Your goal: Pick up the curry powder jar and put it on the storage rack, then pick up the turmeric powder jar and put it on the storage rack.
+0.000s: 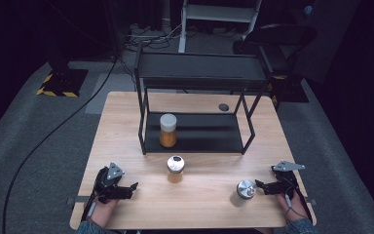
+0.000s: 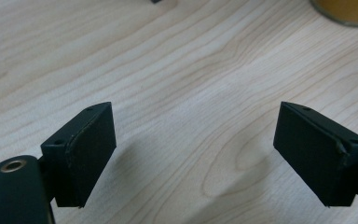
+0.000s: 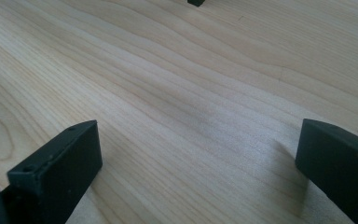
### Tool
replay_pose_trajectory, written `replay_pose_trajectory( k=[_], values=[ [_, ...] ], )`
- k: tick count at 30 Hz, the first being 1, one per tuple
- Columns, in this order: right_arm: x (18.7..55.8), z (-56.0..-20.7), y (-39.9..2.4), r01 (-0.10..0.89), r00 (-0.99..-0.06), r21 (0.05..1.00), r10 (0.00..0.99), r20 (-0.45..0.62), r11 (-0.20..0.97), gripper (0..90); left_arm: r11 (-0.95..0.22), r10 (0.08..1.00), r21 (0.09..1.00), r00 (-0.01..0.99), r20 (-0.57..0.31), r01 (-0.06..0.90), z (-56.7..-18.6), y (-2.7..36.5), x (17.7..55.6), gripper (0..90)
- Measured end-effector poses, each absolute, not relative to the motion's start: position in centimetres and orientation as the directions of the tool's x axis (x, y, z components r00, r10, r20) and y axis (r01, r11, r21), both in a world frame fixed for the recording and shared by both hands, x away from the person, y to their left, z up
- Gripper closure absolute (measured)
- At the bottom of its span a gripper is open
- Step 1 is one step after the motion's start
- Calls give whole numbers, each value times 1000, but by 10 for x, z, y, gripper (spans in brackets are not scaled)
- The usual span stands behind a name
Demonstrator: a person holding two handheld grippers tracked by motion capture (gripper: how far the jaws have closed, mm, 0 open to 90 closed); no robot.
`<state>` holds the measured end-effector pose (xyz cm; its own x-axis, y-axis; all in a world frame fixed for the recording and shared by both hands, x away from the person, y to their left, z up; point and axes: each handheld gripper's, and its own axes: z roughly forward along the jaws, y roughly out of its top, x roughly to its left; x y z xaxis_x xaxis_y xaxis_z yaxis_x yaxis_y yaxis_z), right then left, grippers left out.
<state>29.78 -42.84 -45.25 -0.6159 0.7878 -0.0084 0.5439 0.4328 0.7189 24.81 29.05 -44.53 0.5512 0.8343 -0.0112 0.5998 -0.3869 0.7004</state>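
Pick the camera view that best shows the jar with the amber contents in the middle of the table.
The high view: the jar stands whole, lid and amber contents visible, before the rack. The left gripper view catches just its amber base at the top edge; the right gripper view gives wood grain.

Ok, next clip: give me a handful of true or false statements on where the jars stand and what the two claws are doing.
1. A jar with orange contents stands on the lower shelf of the black rack. True.
2. The left claw is shut on a jar. False: its jaws stand apart over bare table, nothing between them.
3. A second jar stands on the table in front of the rack. True.
4. The silver-lidded jar sits on the rack's top shelf. False: it stands on the table, just beside the right claw.
5. The right claw grips the silver-lidded jar. False: the right gripper view shows open jaws with only wood between them.
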Motion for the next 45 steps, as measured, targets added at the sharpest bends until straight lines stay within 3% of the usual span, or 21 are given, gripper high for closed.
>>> replay_pose_trajectory(
  k=[10,25,29,45],
  values=[
    [298,-453,-428,544,-616,719,788,-9,433,1,-373,842,705,539,-16,603,-452,294,245,69],
    [298,-452,-428,547,-613,718,790,-8,432,3,-376,840,704,543,-15,602,-452,294,244,63],
    [303,-440,-421,589,-594,682,805,1,434,57,-380,838,702,545,-14,603,-452,294,245,50],
    [289,-398,-422,519,-614,762,789,18,387,45,-381,838,701,546,-14,603,-451,294,245,44]
  ],
)
